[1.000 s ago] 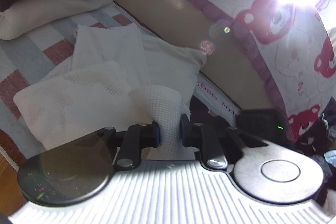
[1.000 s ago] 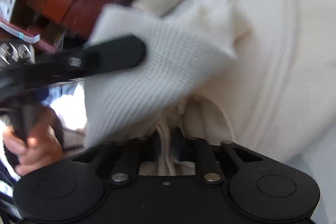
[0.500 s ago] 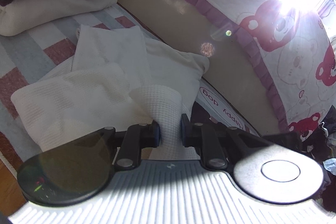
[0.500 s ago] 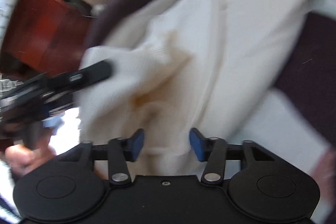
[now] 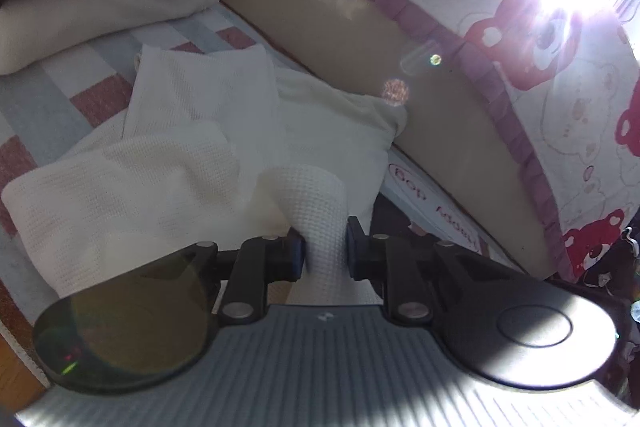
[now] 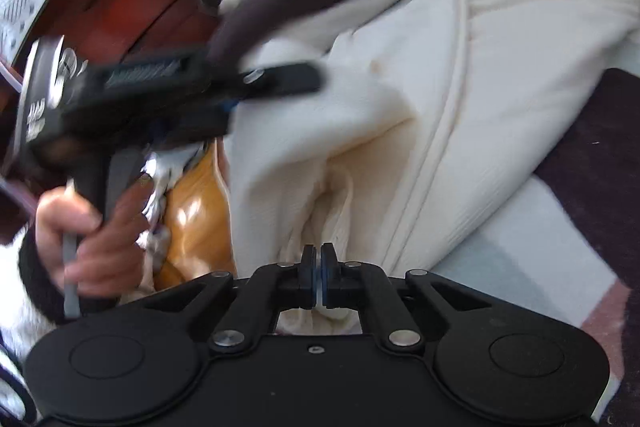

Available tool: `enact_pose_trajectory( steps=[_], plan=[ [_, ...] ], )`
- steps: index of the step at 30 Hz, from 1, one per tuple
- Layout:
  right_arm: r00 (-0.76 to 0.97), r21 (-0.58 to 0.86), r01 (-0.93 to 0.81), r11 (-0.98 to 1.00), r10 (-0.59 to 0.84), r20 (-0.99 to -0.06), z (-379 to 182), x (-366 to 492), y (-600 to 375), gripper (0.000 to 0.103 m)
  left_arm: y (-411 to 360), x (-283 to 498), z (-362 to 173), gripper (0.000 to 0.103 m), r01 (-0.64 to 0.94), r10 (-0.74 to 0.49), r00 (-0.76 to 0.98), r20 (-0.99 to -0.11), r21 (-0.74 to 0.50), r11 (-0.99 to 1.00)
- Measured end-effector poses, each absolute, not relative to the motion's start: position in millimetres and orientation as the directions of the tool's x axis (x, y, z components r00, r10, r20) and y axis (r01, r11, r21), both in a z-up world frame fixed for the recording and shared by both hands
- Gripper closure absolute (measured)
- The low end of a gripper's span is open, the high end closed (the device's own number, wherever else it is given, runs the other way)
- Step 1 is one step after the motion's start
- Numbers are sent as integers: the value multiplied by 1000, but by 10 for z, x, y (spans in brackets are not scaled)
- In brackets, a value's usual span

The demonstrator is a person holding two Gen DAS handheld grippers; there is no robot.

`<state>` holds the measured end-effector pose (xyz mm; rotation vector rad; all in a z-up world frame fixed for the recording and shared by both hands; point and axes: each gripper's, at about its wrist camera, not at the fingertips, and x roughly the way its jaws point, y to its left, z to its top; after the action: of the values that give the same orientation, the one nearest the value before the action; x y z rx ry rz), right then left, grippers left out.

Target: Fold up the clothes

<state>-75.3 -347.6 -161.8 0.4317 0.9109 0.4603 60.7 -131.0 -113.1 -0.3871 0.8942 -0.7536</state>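
Since half a second ago the right gripper (image 6: 319, 269) has just been closing: its jaws, then wide over the cream garment (image 6: 460, 115), now meet almost pad to pad, and whether any cloth is caught I cannot tell. That garment lies rumpled on the checked bedspread (image 5: 48, 99), ridged seams running down it. Still clamped, the left gripper (image 5: 323, 253) pinches a rolled fold of the white waffle-knit cloth (image 5: 168, 163). A hand (image 6: 92, 227) holds it.

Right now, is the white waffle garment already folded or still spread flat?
Partly folded: white waffle garment lies in overlapping layers, one bunched end clamped in the left gripper.
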Motion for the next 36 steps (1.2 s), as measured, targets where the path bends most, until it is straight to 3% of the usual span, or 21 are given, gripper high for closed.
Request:
enact_pose_trajectory(
  steps=[2, 4, 6, 7, 8, 10, 11, 14, 19, 22, 24, 25, 26, 29, 31, 34, 36],
  plan=[
    [554, 531, -114, 840, 497, -668, -1632, -742, -3538, 92, -1444, 705, -1113, 67, 459, -714, 341, -612, -554, 695],
    [602, 606, -8, 796, 488, -632, -1634, -758, -3710, 84, -1564, 802, -1073, 66, 501, -697, 283, -659, -518, 693],
    [657, 657, 41, 752, 476, -585, -1570, -834, -3848, 58, -1538, 890, -824, 60, 593, -733, 218, -644, -509, 624],
    [677, 678, 53, 733, 473, -565, -1533, -862, -3893, 52, -1449, 923, -686, 52, 630, -756, 229, -613, -499, 595],
    [687, 703, 62, 709, 480, -545, -1512, -870, -3922, 46, -1316, 966, -562, 35, 658, -776, 270, -570, -479, 581],
    [707, 754, 76, 653, 498, -502, -1475, -891, -3966, 44, -1076, 1089, -411, 21, 699, -782, 363, -506, -407, 588],
    [714, 784, 79, 616, 514, -476, -1468, -909, -3960, 40, -980, 1169, -385, 21, 711, -770, 408, -490, -359, 605],
    [729, 852, 99, 513, 545, -414, -1547, -891, -3936, 35, -939, 1456, -708, 28, 702, -669, 419, -614, -249, 667],
    [673, 779, 199, 595, 495, -550, -1708, -667, -3655, 33, -971, 1456, -1269, 29, 698, -614, 283, -737, -282, 659],
    [693, 787, 226, 574, 473, -544, -1805, -643, -3636, 33, -1115, 1430, -1425, 27, 700, -553, 308, -774, -209, 682],
    [712, 801, 240, 549, 461, -530, -1871, -623, -3636, 33, -1180, 1468, -1504, 36, 694, -540, 290, -790, -215, 687],
    [719, 804, 244, 542, 456, -525, -1899, -604, -3632, 33, -1213, 1450, -1516, 60, 697, -545, 284, -789, -220, 682],
    [723, 807, 248, 536, 452, -522, -1924, -584, -3628, 35, -1205, 1398, -1482, 86, 708, -552, 294, -780, -211, 674],
    [761, 805, 201, 559, 428, -487, -1887, -542, -3600, 86, -1117, 1238, -1278, 91, 724, -568, 383, -728, -144, 674],
    [808, 761, 138, 633, 372, -456, -1714, -547, -3553, 89, -998, 1174, -1045, 91, 704, -577, 467, -670, -112, 701],
    [873, 648, 57, 760, 277, -402, -1361, -630, -3484, 89, -810, 1202, -836, 90, 658, -612, 533, -584, -168, 734],
    [875, 566, 70, 821, 223, -430, -1253, -558, -3455, 89, -872, 1283, -905, 83, 656, -605, 527, -596, -167, 736]
  ],
)
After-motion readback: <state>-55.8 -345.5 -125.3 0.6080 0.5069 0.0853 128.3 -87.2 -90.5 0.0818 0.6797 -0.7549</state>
